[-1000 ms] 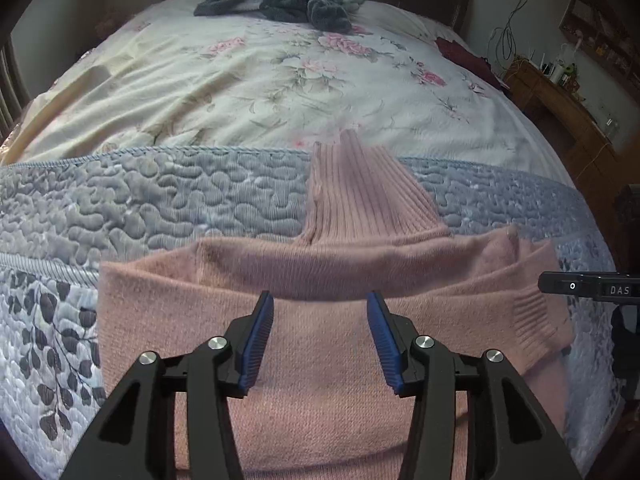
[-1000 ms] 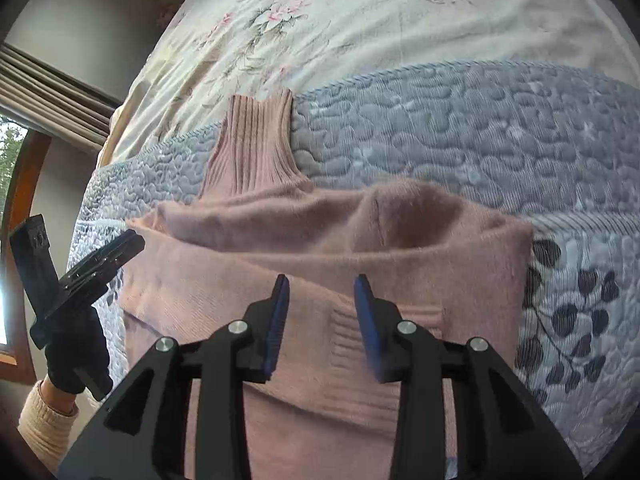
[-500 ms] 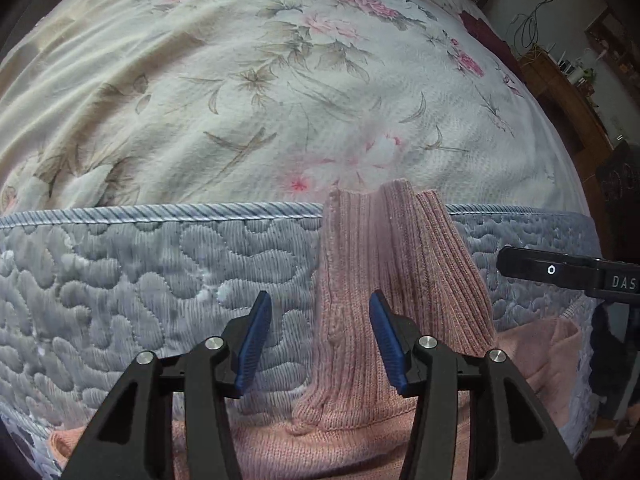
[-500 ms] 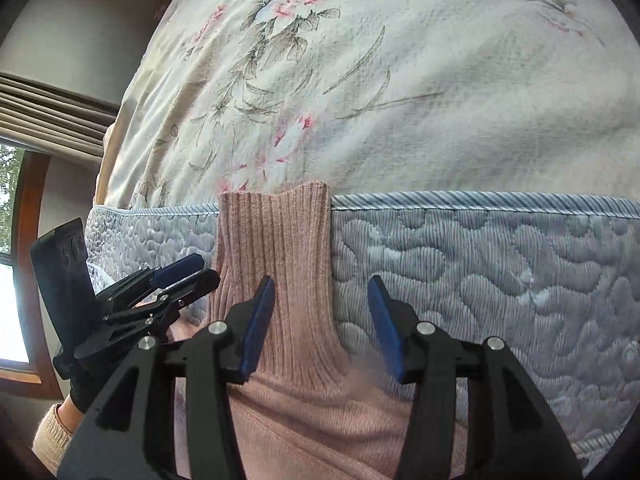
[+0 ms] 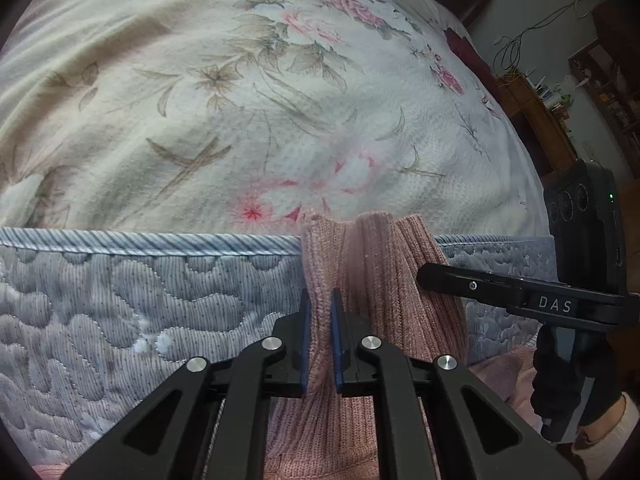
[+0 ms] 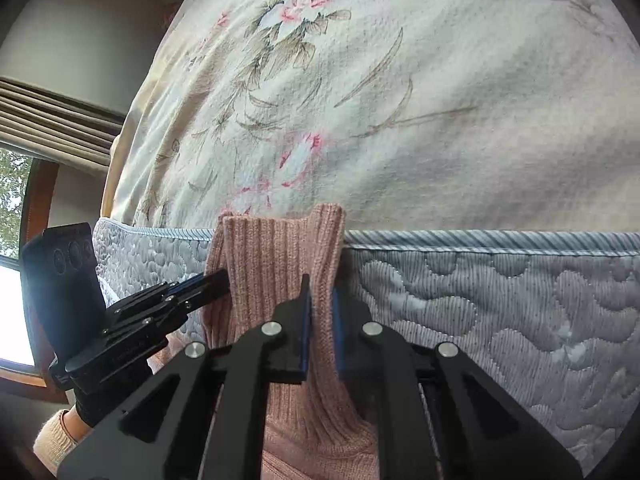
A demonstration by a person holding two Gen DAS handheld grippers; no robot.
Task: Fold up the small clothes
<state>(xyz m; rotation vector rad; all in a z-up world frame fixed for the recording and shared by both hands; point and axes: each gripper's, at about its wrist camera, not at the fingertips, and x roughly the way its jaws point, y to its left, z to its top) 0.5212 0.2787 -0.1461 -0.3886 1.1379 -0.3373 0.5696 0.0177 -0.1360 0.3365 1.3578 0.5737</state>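
Half a second back both pairs of jaws stood wide around the ribbed collar; now I have them pinched shut on it. My left gripper (image 5: 319,312) bites the collar's left edge and my right gripper (image 6: 321,300) bites its right edge, so I hold the collar (image 5: 376,280) of the pink sweater (image 6: 316,432) at two points and its width stays spread rather than bunching. The sweater lies on the grey quilted blanket (image 5: 120,300), its body running back toward me out of view. Its long axis runs from me toward the far side of the bed, collar pointing away, the collar's top rim just reaching the blanket's striped border at the flowered sheet (image 5: 240,120). I judge this two-point grip is for folding the collar back over the body.
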